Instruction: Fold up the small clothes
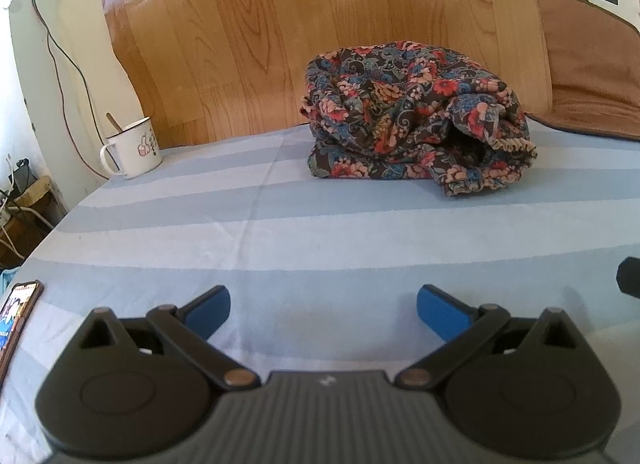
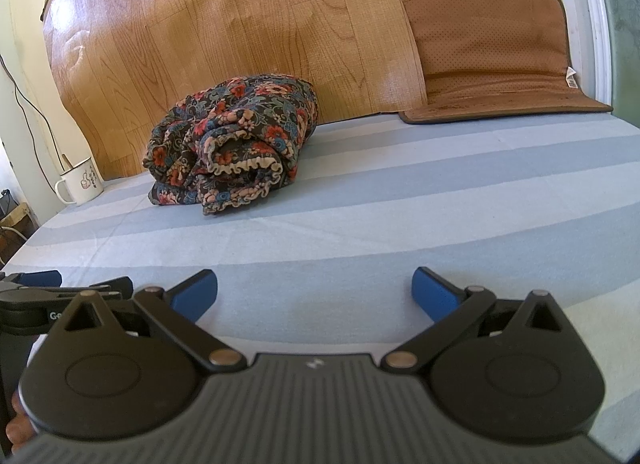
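Both grippers sit low in front of me, over the near edge of the striped blue sheet point(image 1: 320, 232). Left gripper point(image 1: 323, 314): blue pads spread wide, nothing between them. Right gripper point(image 2: 314, 298): same, wide apart and empty; in its view the left one shows at the lower left, just beside it.

Floral garment point(image 1: 416, 116) lies well ahead of both, toward the back of the sheet, bunched into a loose, thick roll. Frilled elastic hem faces me, curling open at the front point(image 2: 240, 168). Nothing touches it.

Behind it a wood-grain panel point(image 1: 300, 24) leans against the wall. To its right, a brown mat point(image 2: 488, 44) stands propped, its lower flap lying on the sheet. Far left, near the sheet's edge, a white enamel mug point(image 1: 134, 148) with a stick standing in it. A phone point(image 1: 18, 316) with lit screen lies at my near left.
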